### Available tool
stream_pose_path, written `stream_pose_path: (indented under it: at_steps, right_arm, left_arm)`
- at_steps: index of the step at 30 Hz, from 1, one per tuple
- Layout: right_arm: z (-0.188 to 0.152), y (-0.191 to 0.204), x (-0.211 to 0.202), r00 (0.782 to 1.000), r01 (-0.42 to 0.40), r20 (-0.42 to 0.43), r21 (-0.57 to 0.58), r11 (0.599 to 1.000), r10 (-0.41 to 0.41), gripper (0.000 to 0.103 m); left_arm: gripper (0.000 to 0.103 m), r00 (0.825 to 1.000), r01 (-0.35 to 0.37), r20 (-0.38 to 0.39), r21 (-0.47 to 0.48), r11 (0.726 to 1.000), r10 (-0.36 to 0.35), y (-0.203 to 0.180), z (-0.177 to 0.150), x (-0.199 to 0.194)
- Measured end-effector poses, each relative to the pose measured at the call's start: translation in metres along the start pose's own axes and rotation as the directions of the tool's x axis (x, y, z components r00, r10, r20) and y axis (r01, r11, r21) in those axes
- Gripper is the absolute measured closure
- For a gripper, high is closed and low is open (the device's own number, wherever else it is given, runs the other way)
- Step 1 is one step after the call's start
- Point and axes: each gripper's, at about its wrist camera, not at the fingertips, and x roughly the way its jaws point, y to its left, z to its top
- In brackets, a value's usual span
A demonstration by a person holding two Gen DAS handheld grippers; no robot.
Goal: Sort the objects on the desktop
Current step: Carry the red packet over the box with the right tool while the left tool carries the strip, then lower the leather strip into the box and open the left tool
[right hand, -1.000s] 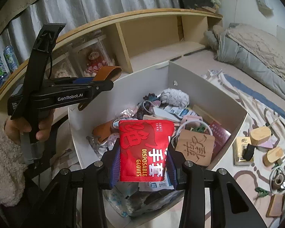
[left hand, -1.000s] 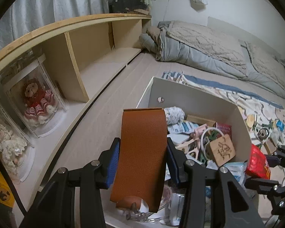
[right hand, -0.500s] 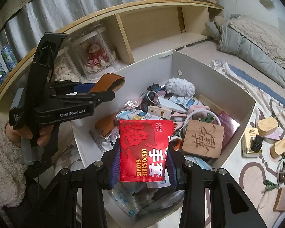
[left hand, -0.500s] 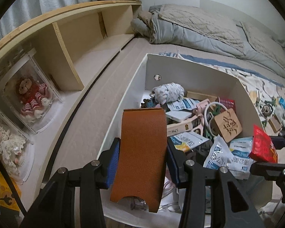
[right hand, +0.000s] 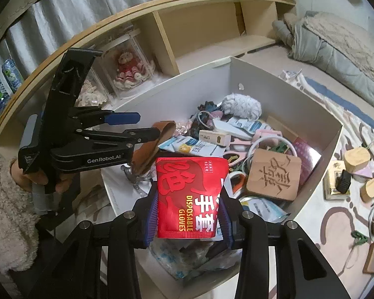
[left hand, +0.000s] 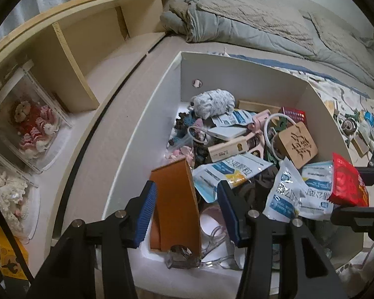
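Note:
A white storage box [left hand: 236, 67] holds several small items. My left gripper [left hand: 187, 211] is open over its near left corner. The brown leather strap [left hand: 174, 204] stands between the jaws, leaning on the left pad, its lower end down in the box. In the right wrist view the left gripper [right hand: 142, 127] has its jaws apart and the strap [right hand: 149, 149] hangs below them. My right gripper [right hand: 188, 211] is shut on a red disposable-gloves packet [right hand: 190, 196], held above the box's near edge. The packet [left hand: 346, 184] also shows in the left wrist view.
The box [right hand: 236, 72] contains a wooden carved block [right hand: 274, 174], a grey plush [right hand: 241, 104], white packets [left hand: 284, 194] and cables. A wooden shelf [left hand: 69, 47] with boxed dolls [left hand: 30, 124] runs along the left. Wooden blocks [right hand: 356, 157] lie on the patterned mat at right. Bedding [left hand: 261, 20] lies behind.
My left gripper has lowered toward the box and opened; the strap has slipped down and twisted, its end now in the box. My right gripper still holds the red packet, slightly lower.

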Motion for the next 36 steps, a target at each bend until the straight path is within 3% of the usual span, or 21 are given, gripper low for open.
stream_pose_path:
  at_steps: [5,9,15,30,32,34,36]
  right_arm:
    - [-0.001,0.002,0.001,1.000,-0.005,-0.006,-0.005,1.000,0.005,0.061]
    - [-0.001,0.002,0.001,1.000,-0.015,-0.017,0.003,1.000,0.015,0.061]
    - [-0.004,-0.001,0.009,0.996,-0.040,-0.079,0.036,0.999,0.043,0.061]
    - [-0.017,-0.001,0.021,0.976,0.036,-0.217,0.041,0.999,-0.027,0.061]
    - [-0.018,0.000,0.022,0.975,0.043,-0.221,0.033,0.999,-0.035,0.055]
    - [-0.020,0.001,0.021,0.975,0.045,-0.220,0.035,0.998,-0.036,0.035]
    - [-0.022,0.002,0.021,0.976,0.040,-0.217,0.040,0.998,-0.030,0.028]
  left_arm:
    - [0.049,1.000,0.002,-0.001,0.010,1.000,-0.002,-0.003,-0.001,-0.001]
    - [0.035,1.000,0.004,0.017,-0.007,1.000,-0.004,-0.002,0.001,-0.006]
    - [0.034,0.998,0.025,0.056,-0.031,0.999,-0.023,-0.002,0.006,-0.017]
    - [0.034,0.995,0.049,0.088,-0.048,0.998,-0.044,-0.006,0.011,-0.025]
    - [0.030,0.995,0.042,0.097,-0.050,0.998,-0.037,-0.006,0.011,-0.027]
    - [0.024,0.994,0.039,0.102,-0.053,0.998,-0.033,-0.006,0.011,-0.028]
    - [0.023,0.994,0.045,0.104,-0.058,0.997,-0.039,-0.006,0.011,-0.030]
